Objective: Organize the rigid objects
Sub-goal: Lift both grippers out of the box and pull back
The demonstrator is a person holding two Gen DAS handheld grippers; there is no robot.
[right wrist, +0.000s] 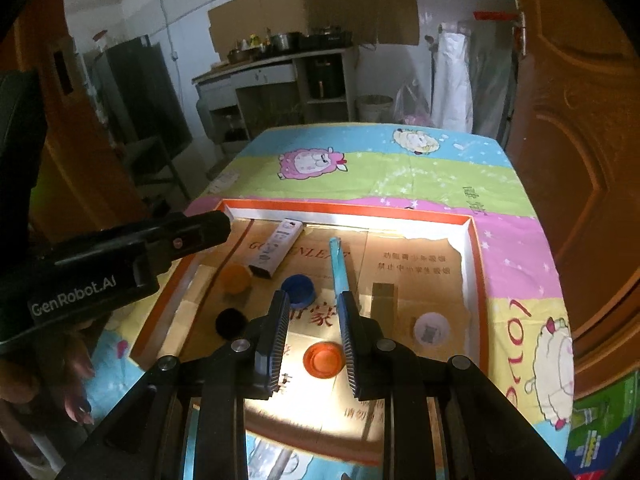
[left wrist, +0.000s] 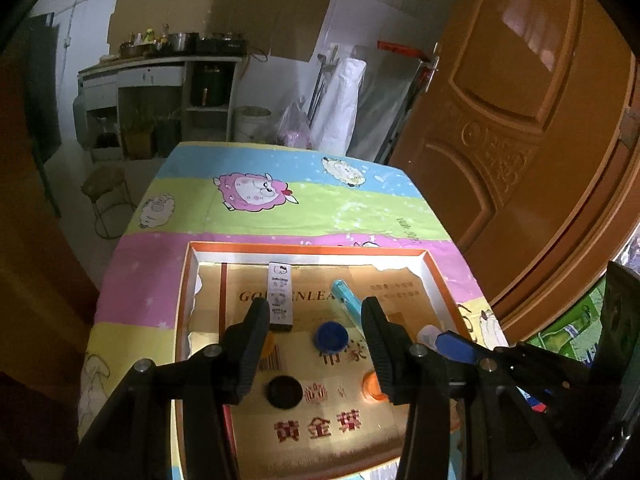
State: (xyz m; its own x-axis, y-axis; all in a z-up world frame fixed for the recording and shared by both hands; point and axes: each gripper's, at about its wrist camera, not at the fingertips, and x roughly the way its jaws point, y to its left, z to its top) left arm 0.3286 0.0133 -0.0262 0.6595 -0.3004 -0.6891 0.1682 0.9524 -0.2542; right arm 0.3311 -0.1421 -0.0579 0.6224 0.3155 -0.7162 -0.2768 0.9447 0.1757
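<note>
The left gripper (left wrist: pixel 316 312) hangs over the near half of an orange-rimmed shallow box (left wrist: pixel 308 246), its jaws spread wide with nothing between them. Just below its left finger lies a black cap (left wrist: pixel 284 391); an orange cap (left wrist: pixel 374 387) shows partly behind its right finger. Between the fingertips and a little farther sits a blue cap (left wrist: pixel 331 336). Beyond the left fingertip lies a white Hello Kitty packet (left wrist: pixel 280 296), pointing away, and beside the right fingertip a light-blue pen-shaped tube (left wrist: pixel 347 296).

The right gripper (right wrist: pixel 314 308) is also parted and empty, the orange cap (right wrist: pixel 322 359) lying between its fingers near their base. The blue cap (right wrist: pixel 298 289) lies just past its left fingertip, the tube (right wrist: pixel 338 266) past its right fingertip. A round white disc with a dark code (right wrist: pixel 432 330) lies to its right. The box rests on a cartoon-sheep tablecloth (right wrist: pixel 380 176).
</note>
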